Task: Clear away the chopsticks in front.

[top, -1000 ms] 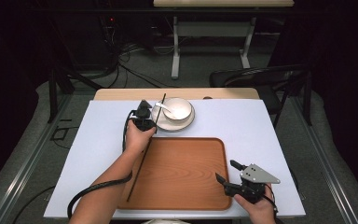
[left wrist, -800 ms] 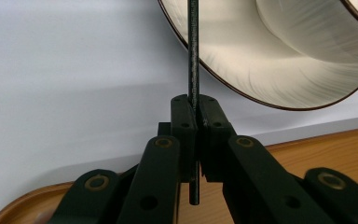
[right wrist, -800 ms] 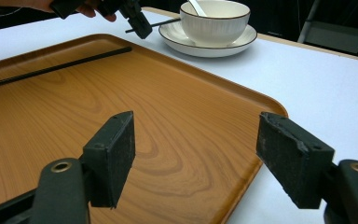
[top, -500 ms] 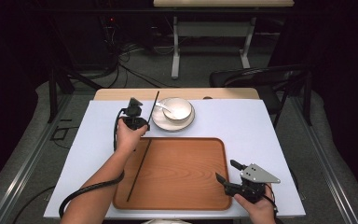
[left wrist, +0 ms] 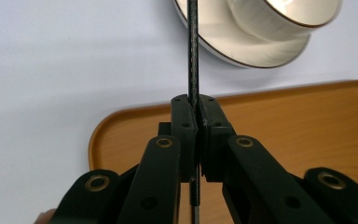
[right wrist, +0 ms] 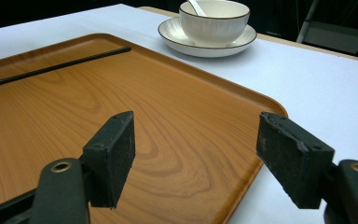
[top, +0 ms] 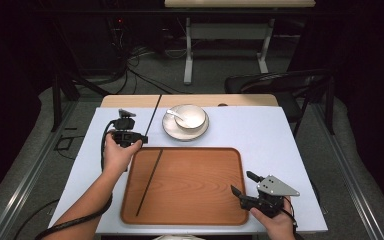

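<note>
The left gripper (top: 139, 138) sits over the table (top: 280, 130) just beyond the far left corner of the tray (top: 230, 200), with its jaws pressed tight on a chopstick (top: 155, 111). In the left gripper view the pads (left wrist: 185, 122) meet on this thin black stick with no gap to either side, and the stick runs on past them toward the saucer (left wrist: 223, 44). From above, the held chopstick rises from the gripper toward the far edge of the table, passing just left of the saucer and apart from it. A second chopstick (top: 149, 181) lies flat inside the tray, near its left rim and roughly parallel to it, one end close to the far left corner and the other toward the near edge. The rest of the tray floor is bare wood from that stick across to the right rim. The right gripper (top: 243, 184) rests at the near right corner of the tray, jaws spread wide and holding nothing, with bare tray surface showing between the pads (right wrist: 114, 151) in the right gripper view. A bowl (top: 190, 116) with a spoon (top: 176, 115) in it stands on the saucer just beyond the far rim of the tray. The table is bare to the right of the saucer and along the right side of the tray.
</note>
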{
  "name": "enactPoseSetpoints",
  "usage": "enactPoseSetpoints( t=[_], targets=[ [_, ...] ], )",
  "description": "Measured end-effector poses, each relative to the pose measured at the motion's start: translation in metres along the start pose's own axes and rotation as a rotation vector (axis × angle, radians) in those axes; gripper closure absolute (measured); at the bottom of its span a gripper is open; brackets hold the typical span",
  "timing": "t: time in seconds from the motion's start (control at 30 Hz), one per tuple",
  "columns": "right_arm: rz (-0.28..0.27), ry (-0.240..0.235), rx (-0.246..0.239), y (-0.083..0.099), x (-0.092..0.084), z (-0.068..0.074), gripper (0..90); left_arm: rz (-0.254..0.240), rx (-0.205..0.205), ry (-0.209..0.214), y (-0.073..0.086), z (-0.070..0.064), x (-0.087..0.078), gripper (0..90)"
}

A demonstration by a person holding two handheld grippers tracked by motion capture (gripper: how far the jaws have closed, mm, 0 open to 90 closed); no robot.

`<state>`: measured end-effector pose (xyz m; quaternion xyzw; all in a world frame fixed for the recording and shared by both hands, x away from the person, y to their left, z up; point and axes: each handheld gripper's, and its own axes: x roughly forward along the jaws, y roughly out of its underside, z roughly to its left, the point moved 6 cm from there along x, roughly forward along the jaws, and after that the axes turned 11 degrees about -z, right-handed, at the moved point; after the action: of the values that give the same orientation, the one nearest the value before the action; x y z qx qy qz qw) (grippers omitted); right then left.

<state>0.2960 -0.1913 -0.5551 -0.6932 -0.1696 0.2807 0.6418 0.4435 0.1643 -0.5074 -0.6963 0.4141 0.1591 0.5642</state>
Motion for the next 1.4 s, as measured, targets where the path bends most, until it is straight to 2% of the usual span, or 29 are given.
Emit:
enactPoseSetpoints(
  t=[0.17,0.37,0.4,0.43,0.6,0.77,0.83,1.1,1.2,1.4],
  targets=[
    [0.003,0.006,-0.002,0.000,0.000,-0.001,28.2,-0.014,0.049,0.009,0.012,-0.003,-0.026,86.6],
    [0.005,0.011,-0.002,0.000,0.000,-0.001,28.2,-0.028,0.060,0.030,0.034,-0.004,-0.053,86.6],
    [0.003,0.010,-0.001,0.000,0.000,-0.001,28.2,-0.028,0.060,0.030,0.034,-0.004,-0.053,86.6],
    [0.003,0.011,-0.002,0.000,0.000,-0.001,28.2,-0.031,0.068,0.035,0.043,-0.003,-0.061,86.6],
    [0.007,0.012,-0.002,0.001,0.001,-0.001,28.2,-0.041,0.062,0.053,0.067,-0.001,-0.083,86.6],
    [0.004,0.015,0.000,0.000,0.000,-0.001,28.2,-0.066,0.040,0.061,0.088,0.003,-0.103,86.6],
    [0.004,0.015,-0.001,0.000,0.000,-0.001,28.2,-0.073,0.035,0.063,0.091,0.004,-0.105,86.6],
    [0.006,0.021,0.004,0.001,0.002,-0.002,28.2,-0.087,-0.001,0.069,0.122,0.014,-0.121,86.6],
    [0.007,0.023,0.003,0.001,0.001,-0.002,28.2,-0.056,-0.010,0.079,0.134,0.015,-0.116,86.6],
    [0.012,0.024,0.005,0.001,0.002,-0.002,28.2,0.025,0.023,0.041,0.153,0.015,-0.095,86.6]
  ],
)
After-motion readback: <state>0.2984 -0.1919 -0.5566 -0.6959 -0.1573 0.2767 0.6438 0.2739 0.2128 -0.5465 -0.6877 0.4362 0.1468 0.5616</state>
